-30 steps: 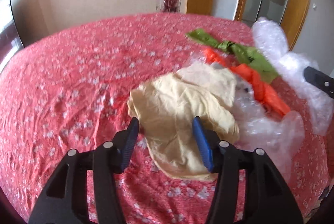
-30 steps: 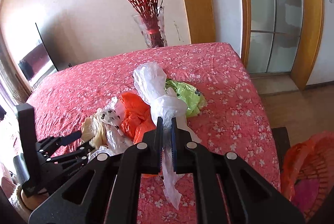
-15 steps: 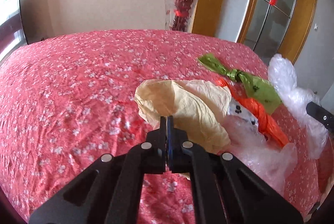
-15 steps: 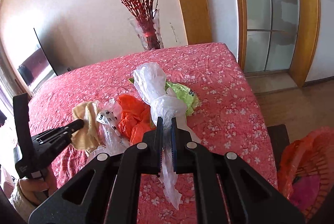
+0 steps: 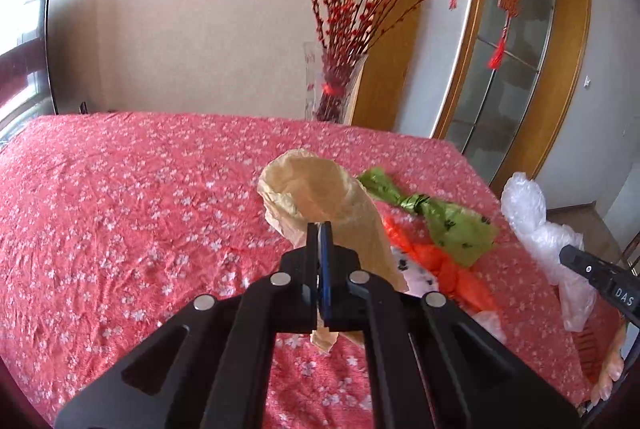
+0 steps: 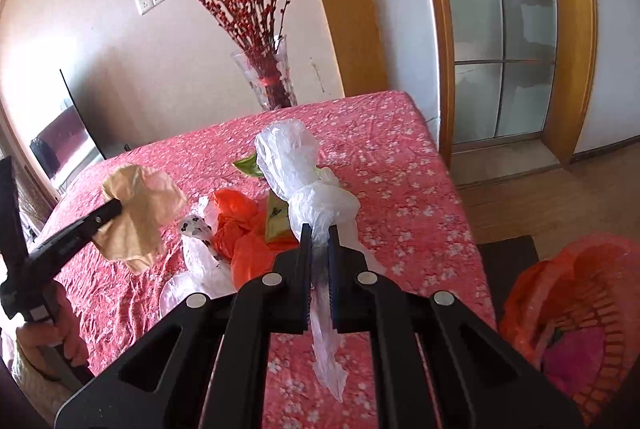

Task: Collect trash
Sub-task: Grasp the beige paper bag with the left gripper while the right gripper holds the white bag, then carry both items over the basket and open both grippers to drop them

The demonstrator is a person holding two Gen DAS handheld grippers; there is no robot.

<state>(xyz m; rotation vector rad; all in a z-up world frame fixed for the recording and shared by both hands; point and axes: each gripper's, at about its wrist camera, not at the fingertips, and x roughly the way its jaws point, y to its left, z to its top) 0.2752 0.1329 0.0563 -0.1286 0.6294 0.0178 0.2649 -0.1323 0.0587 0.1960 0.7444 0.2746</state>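
Wide bare red bedspread (image 5: 120, 197) lies to your left; its right edge drops to floor. Your left gripper (image 5: 319, 229), raised, pinches the tan bag (image 5: 316, 189). Your right gripper (image 6: 319, 233) clamps the clear bag (image 6: 296, 165) (apparently lifted) above the orange bag (image 6: 236, 225).
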